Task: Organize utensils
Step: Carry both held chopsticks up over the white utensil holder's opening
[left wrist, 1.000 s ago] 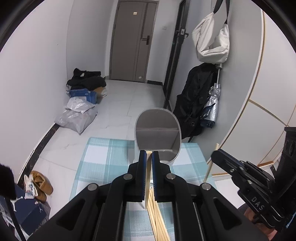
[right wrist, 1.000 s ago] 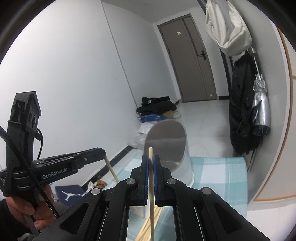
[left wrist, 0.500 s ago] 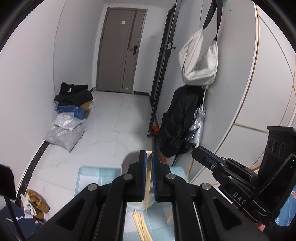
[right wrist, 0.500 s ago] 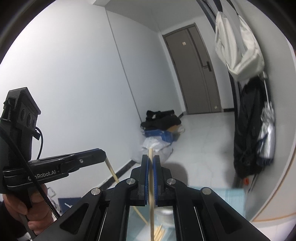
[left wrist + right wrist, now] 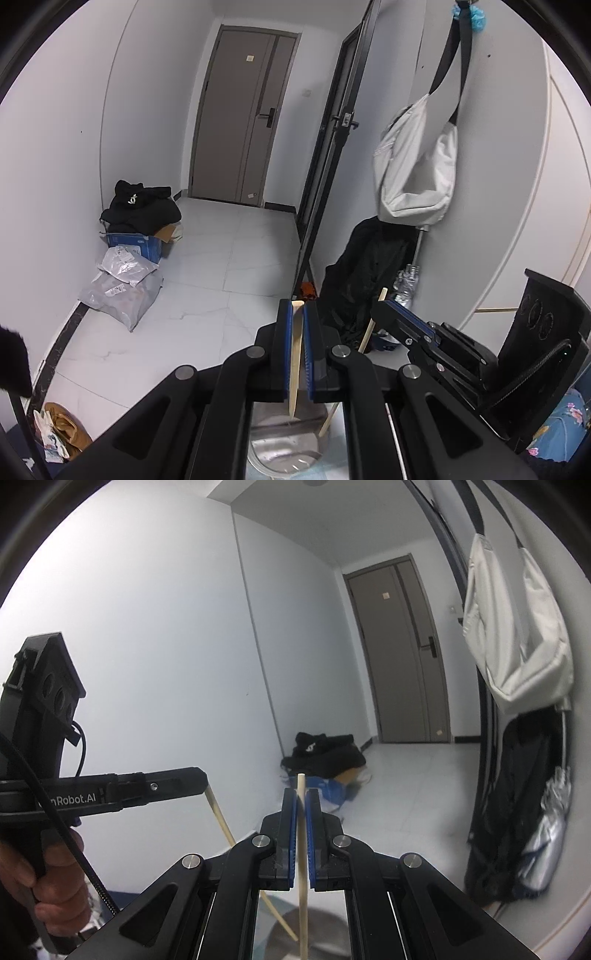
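My left gripper (image 5: 297, 308) is shut on a pale wooden chopstick (image 5: 294, 354) that hangs tip down over the open metal utensil holder (image 5: 284, 448) at the bottom edge. My right gripper (image 5: 303, 797) is shut on a second chopstick (image 5: 303, 853), upright, its lower end over the holder (image 5: 325, 938). In the left wrist view the right gripper (image 5: 382, 306) sits just to the right, its chopstick (image 5: 369, 328) slanting down towards the holder's rim. In the right wrist view the left gripper (image 5: 201, 779) comes in from the left, held by a hand (image 5: 55, 893), its chopstick (image 5: 221, 819) slanting down-right.
A white bag (image 5: 413, 173) and a black coat (image 5: 365, 280) hang on the right wall. Bags and a blue box (image 5: 129, 269) lie on the tiled floor by the left wall, shoes (image 5: 62, 432) nearer. A strip of blue checked cloth (image 5: 332, 472) shows beside the holder.
Both grippers have risen with their chopsticks. The holder and the checked cloth have dropped from mid-frame to the bottom edge of both views, and more of the walls and door shows.
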Tool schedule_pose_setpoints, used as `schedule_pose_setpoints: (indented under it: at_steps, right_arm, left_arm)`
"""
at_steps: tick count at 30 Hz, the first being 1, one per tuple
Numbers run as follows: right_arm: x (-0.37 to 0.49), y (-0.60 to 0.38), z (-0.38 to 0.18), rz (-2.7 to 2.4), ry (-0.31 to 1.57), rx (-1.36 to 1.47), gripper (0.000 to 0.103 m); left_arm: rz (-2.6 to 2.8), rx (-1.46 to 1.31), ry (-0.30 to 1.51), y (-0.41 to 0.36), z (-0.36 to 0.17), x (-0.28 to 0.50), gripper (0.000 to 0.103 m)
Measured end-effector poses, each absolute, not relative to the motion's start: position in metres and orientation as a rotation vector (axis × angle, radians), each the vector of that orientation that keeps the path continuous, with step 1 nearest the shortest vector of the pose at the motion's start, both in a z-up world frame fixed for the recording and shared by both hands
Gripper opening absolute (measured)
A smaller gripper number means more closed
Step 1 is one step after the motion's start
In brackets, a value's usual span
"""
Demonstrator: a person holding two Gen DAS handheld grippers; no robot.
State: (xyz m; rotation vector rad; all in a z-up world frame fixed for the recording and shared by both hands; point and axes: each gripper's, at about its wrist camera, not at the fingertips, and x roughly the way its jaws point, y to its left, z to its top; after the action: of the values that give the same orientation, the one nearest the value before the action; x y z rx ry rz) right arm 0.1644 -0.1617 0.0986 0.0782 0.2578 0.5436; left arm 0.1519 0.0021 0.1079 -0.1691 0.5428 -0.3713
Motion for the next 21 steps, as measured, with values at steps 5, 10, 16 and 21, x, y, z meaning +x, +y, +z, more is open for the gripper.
schedule_pose_setpoints:
  at_steps: [5,10,16,21]
  right_arm:
    - [0.187,-0.155,0.087,0.529,0.233,0.045,0.004]
    - [0.202,-0.15,0.068,0.546,0.236,0.025,0.004]
    - [0.203,-0.146,0.046,0.611,0.255,-0.014,0.004]
    - [0.2,-0.149,0.027,0.664,0.301,-0.024,0.004]
  left_arm:
    - [-0.379,-0.167,0.579,0.003,0.092,0.171,0.003]
    - [-0.386,-0.173,0.628,0.003,0.075,0.186,0.003]
    - [-0.412,-0.174,0.684,0.002,0.057,0.198,0.003]
    - [-0.434,-0.16,0.726,-0.003,0.043,0.205,0.003]
